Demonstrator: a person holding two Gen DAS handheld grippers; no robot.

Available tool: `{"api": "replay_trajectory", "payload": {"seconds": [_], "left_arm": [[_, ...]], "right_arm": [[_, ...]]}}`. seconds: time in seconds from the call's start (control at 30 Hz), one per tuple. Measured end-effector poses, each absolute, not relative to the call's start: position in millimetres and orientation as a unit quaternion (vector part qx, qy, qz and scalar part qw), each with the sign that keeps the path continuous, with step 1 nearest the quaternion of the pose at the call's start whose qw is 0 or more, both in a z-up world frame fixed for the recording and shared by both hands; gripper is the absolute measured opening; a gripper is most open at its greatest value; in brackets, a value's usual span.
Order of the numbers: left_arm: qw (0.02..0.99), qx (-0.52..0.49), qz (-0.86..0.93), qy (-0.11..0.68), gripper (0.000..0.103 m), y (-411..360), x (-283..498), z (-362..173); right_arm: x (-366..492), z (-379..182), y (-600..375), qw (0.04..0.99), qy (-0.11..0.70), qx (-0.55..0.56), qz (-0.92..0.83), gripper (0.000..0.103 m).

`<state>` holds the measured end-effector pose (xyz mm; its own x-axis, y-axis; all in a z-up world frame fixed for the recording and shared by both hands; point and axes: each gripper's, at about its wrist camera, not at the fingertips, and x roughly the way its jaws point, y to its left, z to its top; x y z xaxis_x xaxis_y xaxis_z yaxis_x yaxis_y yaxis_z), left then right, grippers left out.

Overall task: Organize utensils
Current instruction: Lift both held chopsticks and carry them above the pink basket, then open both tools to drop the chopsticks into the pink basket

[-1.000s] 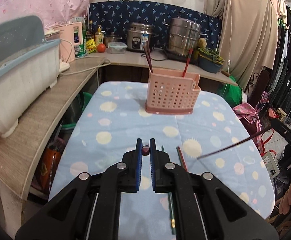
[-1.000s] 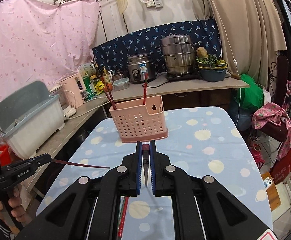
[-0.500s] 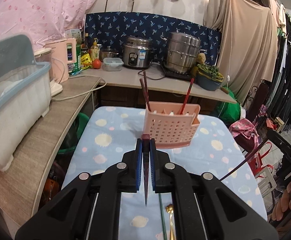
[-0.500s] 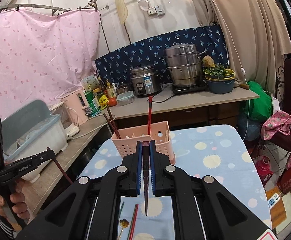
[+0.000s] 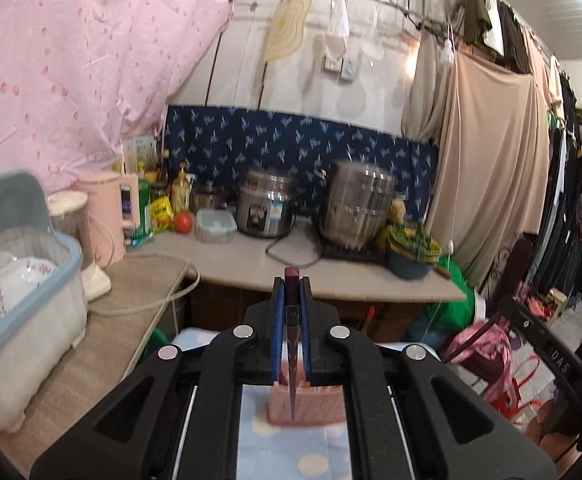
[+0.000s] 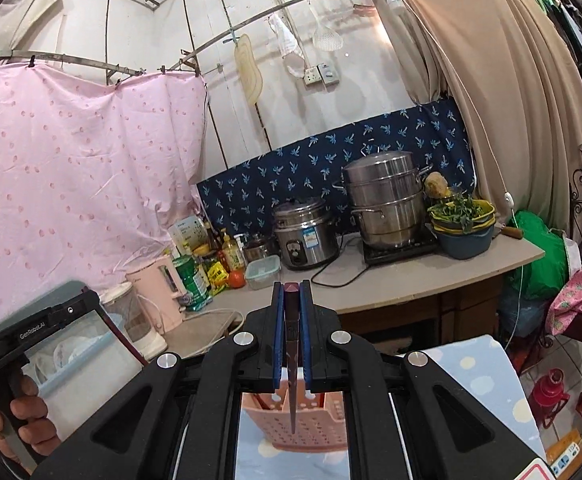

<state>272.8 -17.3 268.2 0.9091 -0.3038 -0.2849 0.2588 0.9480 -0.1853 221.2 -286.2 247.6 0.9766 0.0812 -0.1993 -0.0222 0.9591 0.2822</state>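
Observation:
My left gripper [image 5: 291, 280] is shut on a dark red chopstick [image 5: 291, 352] that hangs point down above the pink perforated utensil basket [image 5: 311, 404]. My right gripper [image 6: 291, 286] is shut on another dark red chopstick [image 6: 292, 368], its tip over the same pink basket [image 6: 311, 420]. In the right wrist view the other gripper [image 6: 31, 332] shows at the left edge, held by a hand [image 6: 27, 420]. In the left wrist view the other gripper [image 5: 539, 340] crosses the right edge. The basket stands on the blue spotted tablecloth [image 5: 283, 452], mostly hidden behind my fingers.
A grey-blue dish rack with plates [image 5: 15, 300] sits on the side counter at left. On the back counter [image 6: 431, 276] stand a rice cooker [image 6: 305, 232], a steel steamer pot [image 6: 387, 208], a pink kettle [image 6: 159, 292], bottles and a bowl of greens [image 6: 461, 224].
Both grippers have risen and tilted up with their chopsticks. The basket has slid from mid-frame to the bottom, behind the fingers; the utensils lying on the cloth are out of view.

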Motion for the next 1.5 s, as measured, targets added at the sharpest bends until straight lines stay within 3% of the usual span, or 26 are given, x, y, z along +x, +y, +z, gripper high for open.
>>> {"api": "replay_trajectory", "payload": {"seconds": [0.27, 0.9, 0.93, 1.0, 1.07, 1.5], "left_arm": [[0.977, -0.091, -0.139, 0.13, 0.007, -34.8, 320.2, 276.1], [0.969, -0.069, -0.121, 0.205, 0.008, -61.2, 379.8, 194.2], [0.969, -0.069, -0.12, 0.206, 0.01, -61.0, 379.5, 193.7], [0.967, -0.074, -0.119, 0.212, 0.03, -58.7, 379.8, 192.9], [0.969, -0.079, -0.113, 0.207, 0.04, -56.0, 376.6, 193.2], [0.97, -0.041, -0.118, 0.209, 0.058, -48.1, 334.4, 194.0]], "right_arm": [[276.5, 247.0, -288.4, 0.985, 0.102, 0.139, 0.015, 0.007], [320.8, 179.3, -280.6, 0.975, 0.182, 0.123, 0.021, 0.009], [320.7, 179.9, -280.9, 0.976, 0.181, 0.124, 0.021, 0.009], [318.1, 182.5, -281.2, 0.977, 0.175, 0.123, 0.021, 0.01], [313.8, 184.7, -280.7, 0.977, 0.172, 0.123, 0.021, 0.011], [267.8, 192.7, -283.2, 0.977, 0.166, 0.129, 0.029, 0.02]]}}
